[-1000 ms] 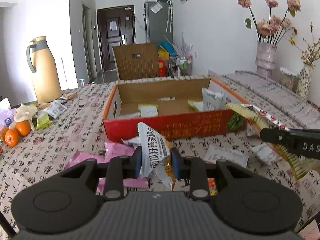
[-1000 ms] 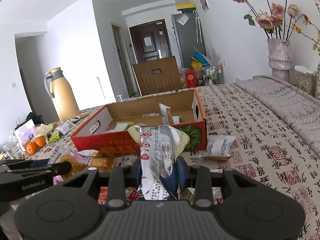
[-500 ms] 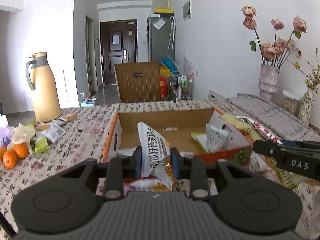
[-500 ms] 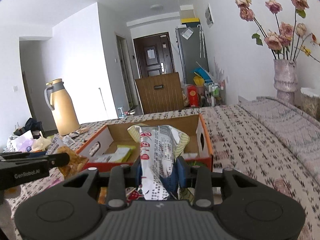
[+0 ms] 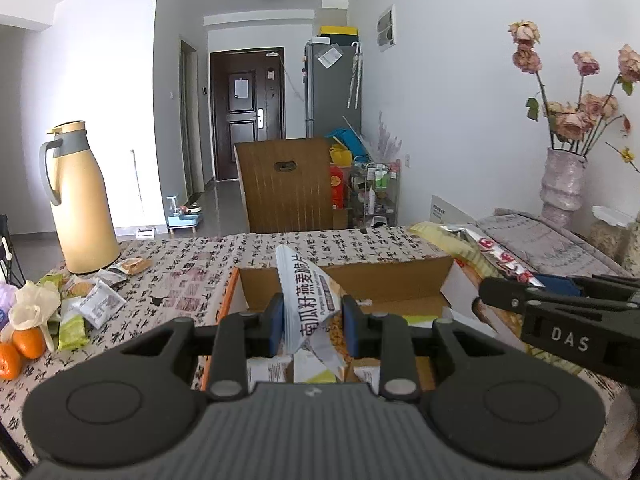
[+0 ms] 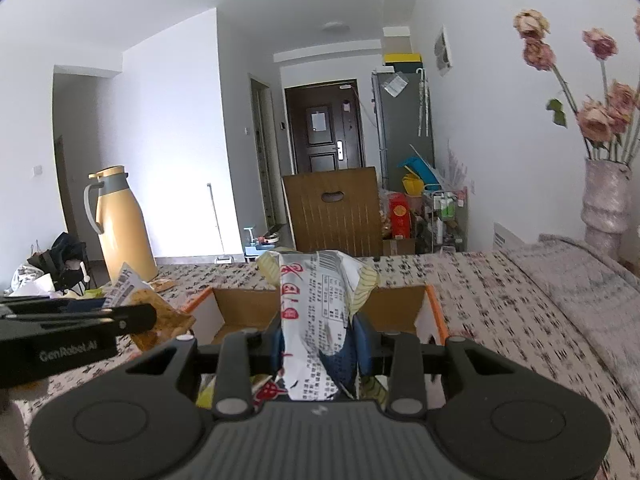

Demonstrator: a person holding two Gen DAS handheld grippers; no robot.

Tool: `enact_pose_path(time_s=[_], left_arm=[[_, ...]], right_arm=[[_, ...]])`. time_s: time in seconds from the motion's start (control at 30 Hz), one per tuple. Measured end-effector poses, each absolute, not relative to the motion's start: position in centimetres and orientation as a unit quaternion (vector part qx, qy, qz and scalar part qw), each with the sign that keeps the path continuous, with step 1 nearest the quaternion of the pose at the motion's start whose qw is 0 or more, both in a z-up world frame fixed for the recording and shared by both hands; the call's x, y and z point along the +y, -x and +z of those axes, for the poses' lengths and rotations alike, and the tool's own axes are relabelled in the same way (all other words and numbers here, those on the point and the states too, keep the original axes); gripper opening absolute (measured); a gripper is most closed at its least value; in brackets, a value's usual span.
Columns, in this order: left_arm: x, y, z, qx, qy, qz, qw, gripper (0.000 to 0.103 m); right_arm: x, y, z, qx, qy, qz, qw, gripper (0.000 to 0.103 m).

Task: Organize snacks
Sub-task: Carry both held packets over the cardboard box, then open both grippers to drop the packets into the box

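Note:
My left gripper [image 5: 310, 322] is shut on a white snack packet with black Chinese lettering [image 5: 304, 304], held over the open cardboard box [image 5: 380, 280]. My right gripper [image 6: 318, 340] is shut on a white and yellow packet with red characters [image 6: 316, 304], also over the box [image 6: 394, 304]. Several packets lie inside the box [image 5: 416, 322]. In the left wrist view the right gripper [image 5: 560, 320] enters from the right with its packet [image 5: 472, 246]. In the right wrist view the left gripper [image 6: 76, 328] enters from the left with its packet [image 6: 132, 292].
A tan thermos jug [image 5: 80, 200] stands at the table's far left. Loose snack packets [image 5: 88, 300] and oranges [image 5: 28, 342] lie at the left. A vase of dried roses [image 5: 564, 184] stands at the right. A wooden chair back [image 5: 286, 184] is beyond the table.
Both grippers have moved forward and up with their packets, from in front of the box's red wall to above its open inside. Both stay shut.

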State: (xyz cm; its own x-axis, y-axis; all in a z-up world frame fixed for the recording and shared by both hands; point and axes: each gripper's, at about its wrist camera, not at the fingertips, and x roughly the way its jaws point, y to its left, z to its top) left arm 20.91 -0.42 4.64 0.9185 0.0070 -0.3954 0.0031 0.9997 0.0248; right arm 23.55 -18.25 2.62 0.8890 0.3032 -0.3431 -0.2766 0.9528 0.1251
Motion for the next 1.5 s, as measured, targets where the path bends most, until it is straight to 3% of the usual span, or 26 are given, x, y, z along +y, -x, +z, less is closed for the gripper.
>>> enact_pose_path(time_s=[0.67,0.77,0.8,0.9,0.97,1.03,1.1,1.5], left_arm=[[1.5,-27.4,-0.2,0.258,0.011,0.022,0.966,0.030],[1.7,-27.2,-0.2,0.255,0.016,0.021,0.967,0.032],[1.9,-27.2,-0.1,0.253,0.019,0.023,0.967,0.034],[2.1,-26.7,0.3,0.241,0.026,0.035,0.969,0.059],[2.2,-26.4,0.7,0.229,0.029,0.049,0.972,0.091],[2.4,-26.0,1.0,0.217,0.031,0.062,0.974,0.102],[2.7,-25.9,1.3,0.215,0.039,0.071,0.973,0.103],[3.1,-25.6,1.7,0.225,0.054,0.077,0.970,0.103]], right_arm=[[-15.7,-30.9,-2.1,0.233,-0.023,0.158,0.959,0.034],[-15.7,-30.7,-2.2,0.235,-0.022,0.157,0.959,0.038],[-15.7,-30.7,-2.2,0.235,-0.022,0.156,0.959,0.045],[-16.2,-30.4,-2.1,0.232,-0.029,0.147,0.961,0.061],[-16.6,-30.4,-2.1,0.230,-0.037,0.142,0.962,0.075],[-16.9,-30.3,-2.0,0.224,-0.042,0.132,0.965,0.099],[-17.3,-30.2,-1.8,0.219,-0.051,0.127,0.966,0.103],[-17.7,-29.9,-1.2,0.211,-0.060,0.124,0.968,0.103]])
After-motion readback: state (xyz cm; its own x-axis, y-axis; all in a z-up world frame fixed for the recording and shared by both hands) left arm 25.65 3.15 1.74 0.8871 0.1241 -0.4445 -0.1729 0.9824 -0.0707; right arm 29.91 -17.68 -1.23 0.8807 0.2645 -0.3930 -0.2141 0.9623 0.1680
